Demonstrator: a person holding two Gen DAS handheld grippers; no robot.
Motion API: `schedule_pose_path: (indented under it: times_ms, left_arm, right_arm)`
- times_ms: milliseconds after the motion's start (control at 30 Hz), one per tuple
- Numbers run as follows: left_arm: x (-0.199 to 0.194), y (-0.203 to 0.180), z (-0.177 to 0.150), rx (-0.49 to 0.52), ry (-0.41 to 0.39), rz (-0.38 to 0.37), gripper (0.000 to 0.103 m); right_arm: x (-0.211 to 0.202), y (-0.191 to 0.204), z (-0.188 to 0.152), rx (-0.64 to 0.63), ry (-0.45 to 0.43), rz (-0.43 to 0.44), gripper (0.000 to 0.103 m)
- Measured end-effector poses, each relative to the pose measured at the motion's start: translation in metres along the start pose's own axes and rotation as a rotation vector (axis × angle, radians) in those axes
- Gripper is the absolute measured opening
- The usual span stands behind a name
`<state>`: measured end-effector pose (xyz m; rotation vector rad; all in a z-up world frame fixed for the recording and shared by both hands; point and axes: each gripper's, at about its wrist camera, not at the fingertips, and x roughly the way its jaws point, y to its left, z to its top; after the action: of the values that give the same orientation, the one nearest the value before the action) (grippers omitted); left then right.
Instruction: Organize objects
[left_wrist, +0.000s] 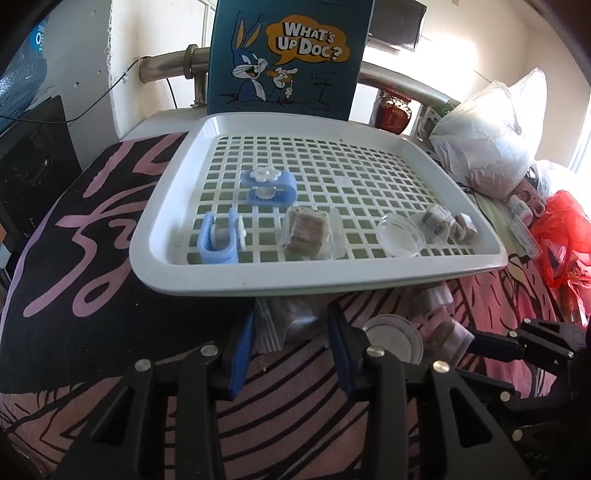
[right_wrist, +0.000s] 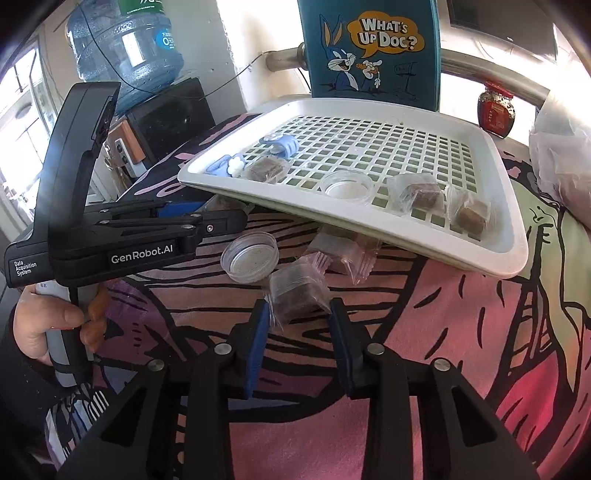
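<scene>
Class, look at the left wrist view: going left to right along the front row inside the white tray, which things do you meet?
On the white tray: blue clip → wrapped brown block → clear round lid → two small wrapped brown blocks.

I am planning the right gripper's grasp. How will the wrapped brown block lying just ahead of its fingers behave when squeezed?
The wrapped brown block looks firm, so it should hold shape. Its clear crinkled wrapper will probably slide and crumple first. The right gripper is open around it, and being small, it is likely light.
</scene>
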<state>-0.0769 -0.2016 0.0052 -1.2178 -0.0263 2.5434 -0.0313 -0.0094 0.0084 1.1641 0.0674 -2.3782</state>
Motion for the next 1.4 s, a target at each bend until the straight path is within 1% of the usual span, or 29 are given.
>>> schedule_pose_path:
  times_ms: [67,267,433,667,800,967,1167,1400]
  left_arm:
    - [-0.001,0.001,0.0,-0.007,0.001,-0.051,0.033]
    - [-0.009,0.001,-0.006,-0.02,-0.015,-0.097,0.032]
    - [-0.017,0.002,-0.008,-0.023,-0.043,-0.1,0.032]
    - [-0.02,0.001,-0.01,-0.009,-0.057,-0.069,0.032]
    - [-0.019,0.0,-0.01,-0.004,-0.055,-0.055,0.032]
    - [-0.019,-0.001,-0.01,0.002,-0.054,-0.047,0.032]
    - [-0.016,0.001,-0.01,-0.011,-0.041,-0.057,0.032]
    - [-0.018,-0.001,-0.011,-0.007,-0.048,-0.033,0.032]
  right_arm:
    - [-0.002,0.001,0.0,-0.002,-0.007,0.008,0.028]
    - [-0.018,0.006,-0.005,-0.01,-0.076,0.024,0.027]
    - [-0.023,0.004,-0.006,0.002,-0.089,0.028,0.027]
    - [-0.027,-0.006,-0.008,0.056,-0.107,-0.002,0.028]
    - [-0.027,-0.011,-0.008,0.081,-0.107,0.006,0.028]
    - [-0.026,-0.008,-0.008,0.064,-0.103,0.004,0.028]
    - [-0.025,-0.01,-0.008,0.068,-0.097,0.011,0.028]
    - [-0.024,-0.009,-0.008,0.065,-0.093,0.014,0.028]
